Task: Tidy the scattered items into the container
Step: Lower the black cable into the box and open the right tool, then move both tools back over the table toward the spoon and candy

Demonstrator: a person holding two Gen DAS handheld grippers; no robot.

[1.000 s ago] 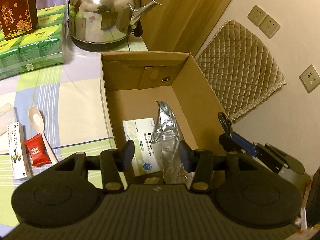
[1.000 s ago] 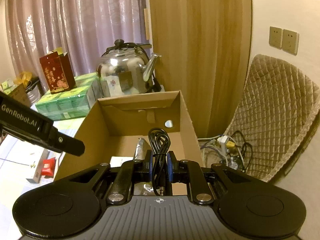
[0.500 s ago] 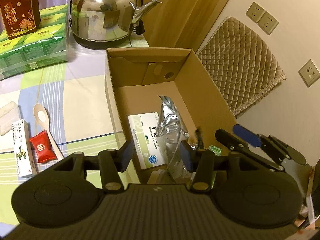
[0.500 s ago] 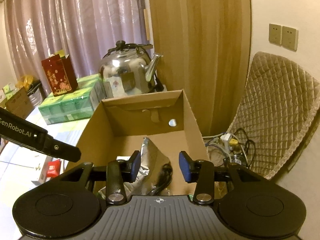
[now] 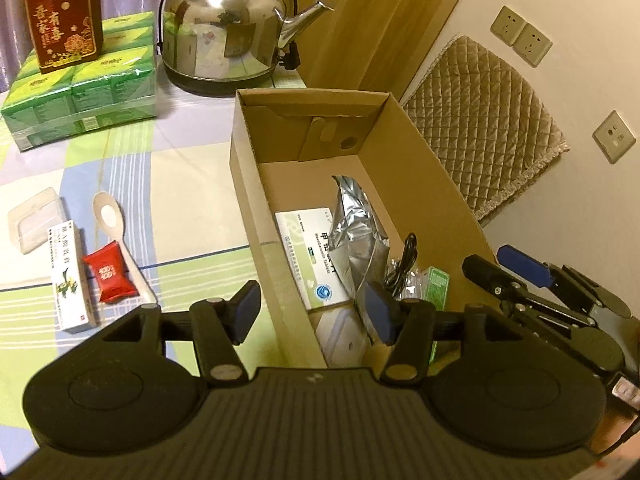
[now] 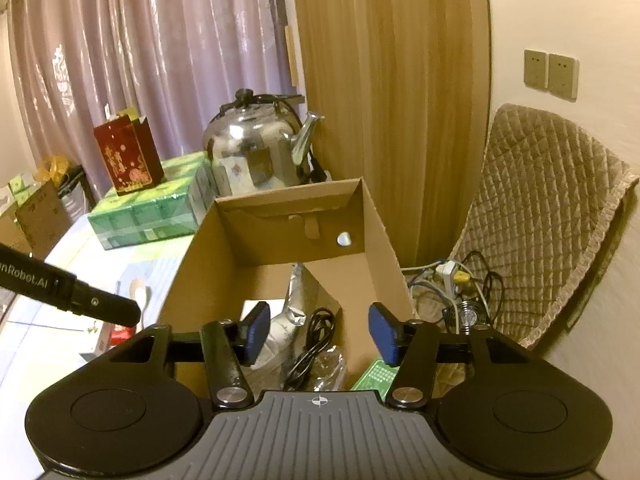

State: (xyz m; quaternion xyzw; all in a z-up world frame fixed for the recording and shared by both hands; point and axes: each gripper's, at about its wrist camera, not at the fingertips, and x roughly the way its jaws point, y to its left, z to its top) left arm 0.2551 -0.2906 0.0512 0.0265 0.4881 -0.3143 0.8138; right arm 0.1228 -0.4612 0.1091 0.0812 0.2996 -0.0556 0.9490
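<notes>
An open cardboard box (image 5: pixel 420 160) (image 6: pixel 376 232) holds a medicine box (image 5: pixel 308 256), a silver foil pouch (image 5: pixel 356 224), a coiled black cable (image 5: pixel 404 260) (image 6: pixel 316 344) and a green packet (image 5: pixel 436 284). My left gripper (image 5: pixel 312 312) is open and empty above the box's near left wall. My right gripper (image 6: pixel 320 332) is open and empty above the box's near end, over the cable; it also shows in the left wrist view (image 5: pixel 504 268). On the tablecloth to the left lie a red candy (image 5: pixel 108 272), a spoon (image 5: pixel 116 232), a slim white carton (image 5: pixel 70 268) and a clear plastic case (image 5: pixel 34 224).
A steel kettle (image 5: pixel 224 28) stands behind the box. A green pack of tissues (image 5: pixel 80 96) with a red gift bag (image 5: pixel 60 16) on it sits at the back left. A quilted chair (image 6: pixel 548 208) and a tangle of wires (image 6: pixel 460 284) lie to the right.
My right gripper opened and let go of the black cable, which now lies in the box. My left gripper drew back and up a little, still open.
</notes>
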